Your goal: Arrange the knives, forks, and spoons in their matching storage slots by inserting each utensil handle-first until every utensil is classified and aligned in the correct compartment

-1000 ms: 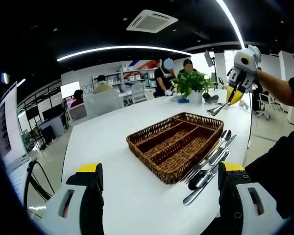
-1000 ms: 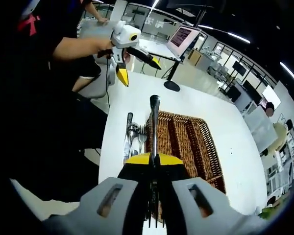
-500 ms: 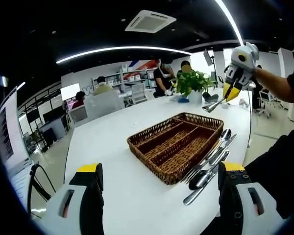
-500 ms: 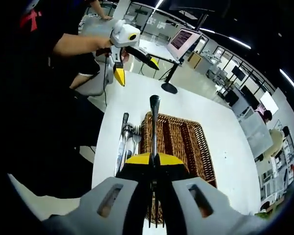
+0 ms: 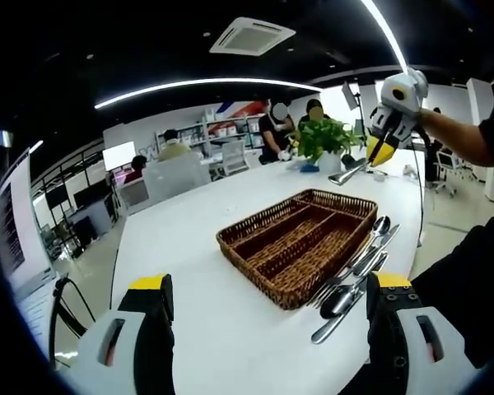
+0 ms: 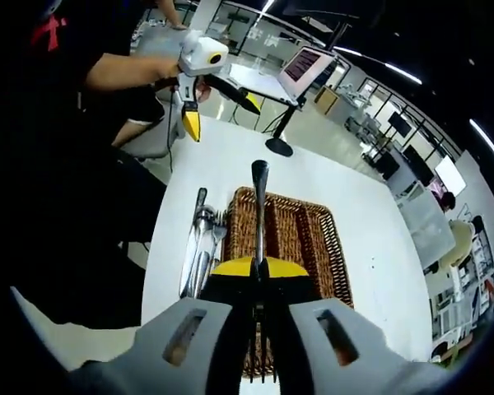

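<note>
In the left gripper view, the left gripper (image 5: 267,309) hangs low over the near end of a long white table (image 5: 189,239), its yellow-tipped jaws spread wide with nothing between them. Far left, a glass-railed walkway and dark monitors line the room; further along the back wall stand white shelves, with several people seated and standing beside them under a curved strip light and a ceiling air-conditioning vent. At mid-table lies the brown woven wicker cutlery tray (image 5: 300,243), long and divided by lengthwise partitions; no cutlery can be seen inside it. Just beside its right edge a loose bundle of silver metal utensils (image 5: 354,271) rests on the tabletop — spoons and knives can be made out, heads pointing to the far end. Beyond the tray, a leafy green plant in a white pot (image 5: 325,144) stands near the table's far end. To the upper right, the right gripper (image 5: 377,155) is held in the air above the far right corner of the tray by a dark-sleeved arm, jaws clamped on a silver metal fork (image 5: 346,174).

In the right gripper view, that fork (image 6: 259,206) juts forward from the closed jaws, handle leading, above the tray (image 6: 313,247).
</note>
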{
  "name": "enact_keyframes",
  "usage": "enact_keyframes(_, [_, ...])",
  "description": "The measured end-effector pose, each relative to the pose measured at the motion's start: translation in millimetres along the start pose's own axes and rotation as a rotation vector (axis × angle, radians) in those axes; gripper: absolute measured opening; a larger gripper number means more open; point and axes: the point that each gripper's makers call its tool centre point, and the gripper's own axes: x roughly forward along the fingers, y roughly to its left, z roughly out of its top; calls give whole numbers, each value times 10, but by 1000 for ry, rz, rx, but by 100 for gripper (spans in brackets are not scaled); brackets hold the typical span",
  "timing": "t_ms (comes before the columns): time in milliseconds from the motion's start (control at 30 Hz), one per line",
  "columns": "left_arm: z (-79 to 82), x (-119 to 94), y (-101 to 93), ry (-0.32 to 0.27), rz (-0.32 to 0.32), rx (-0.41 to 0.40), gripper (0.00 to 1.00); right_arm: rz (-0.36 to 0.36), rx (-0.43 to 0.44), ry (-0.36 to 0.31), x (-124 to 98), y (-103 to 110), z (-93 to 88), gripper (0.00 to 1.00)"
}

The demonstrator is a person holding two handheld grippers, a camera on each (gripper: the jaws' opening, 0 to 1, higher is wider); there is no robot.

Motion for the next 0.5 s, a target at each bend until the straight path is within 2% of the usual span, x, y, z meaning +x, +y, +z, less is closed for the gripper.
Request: enact_keyframes(500, [-98,-20,35,-5,6,-25,100,-10,-7,9,111,-190,-1,0])
